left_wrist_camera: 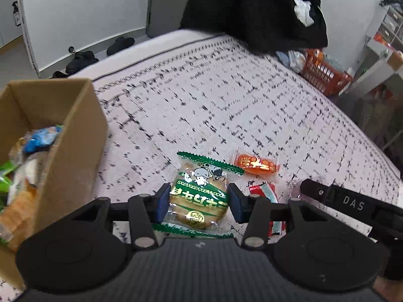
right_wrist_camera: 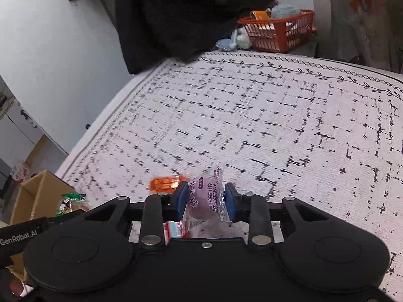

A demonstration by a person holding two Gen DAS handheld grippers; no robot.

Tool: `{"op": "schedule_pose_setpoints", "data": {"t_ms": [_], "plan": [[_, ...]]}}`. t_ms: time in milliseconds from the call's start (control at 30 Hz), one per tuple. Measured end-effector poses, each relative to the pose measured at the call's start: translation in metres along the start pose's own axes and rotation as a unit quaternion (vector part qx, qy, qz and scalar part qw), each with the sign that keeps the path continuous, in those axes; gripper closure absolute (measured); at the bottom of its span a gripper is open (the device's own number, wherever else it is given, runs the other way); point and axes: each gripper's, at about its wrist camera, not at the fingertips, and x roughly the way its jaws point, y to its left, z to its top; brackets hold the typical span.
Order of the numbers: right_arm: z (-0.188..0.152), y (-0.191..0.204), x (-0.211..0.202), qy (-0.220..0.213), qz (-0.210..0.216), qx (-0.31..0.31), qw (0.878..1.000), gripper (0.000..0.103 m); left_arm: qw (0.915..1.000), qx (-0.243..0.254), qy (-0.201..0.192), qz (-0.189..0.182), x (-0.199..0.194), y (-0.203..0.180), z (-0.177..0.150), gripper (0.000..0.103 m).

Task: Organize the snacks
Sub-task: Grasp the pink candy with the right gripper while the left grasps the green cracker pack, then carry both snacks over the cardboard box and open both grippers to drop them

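My left gripper (left_wrist_camera: 198, 202) is shut on a green-edged biscuit packet (left_wrist_camera: 201, 193), held just above the patterned bedspread (left_wrist_camera: 226, 105). An orange snack packet (left_wrist_camera: 257, 164) and a red-and-white packet (left_wrist_camera: 264, 191) lie on the spread to its right. A cardboard box (left_wrist_camera: 75, 136) with several snacks inside stands at the left. My right gripper (right_wrist_camera: 206, 200) is shut on a clear packet with a purple snack (right_wrist_camera: 201, 201). The orange packet (right_wrist_camera: 165, 183) lies left of it, and the red-and-white packet (right_wrist_camera: 173, 227) lies under it. The box (right_wrist_camera: 37, 196) and the biscuit packet (right_wrist_camera: 70, 202) show at far left.
Black clothing (left_wrist_camera: 252, 12) hangs over the bed's far end. An orange basket (left_wrist_camera: 325, 74) with items stands beyond the bed's right side; it also shows in the right wrist view (right_wrist_camera: 279, 31). Black shoes (left_wrist_camera: 83, 59) lie on the floor at left. The right gripper's body (left_wrist_camera: 352, 203) is close on my right.
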Motion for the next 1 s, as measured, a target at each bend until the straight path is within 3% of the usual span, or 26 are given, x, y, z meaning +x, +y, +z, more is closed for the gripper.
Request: {"op": "schedule_pose_setpoints", "data": {"t_ms": [567, 1000], "plan": [[0.004, 0.056, -0.039, -0.052, 0.047, -0.048, 0.996, 0.072, 0.9983, -0.019, -0.054, 0.008, -0.085, 0.031, 0.013, 0.055], [-0.006, 0.127, -0.061, -0.074, 0.092, -0.115, 0.986, 0.072, 0.9939, -0.057, -0.09, 0.028, -0.135, 0.075, 0.009, 0.055]]}}
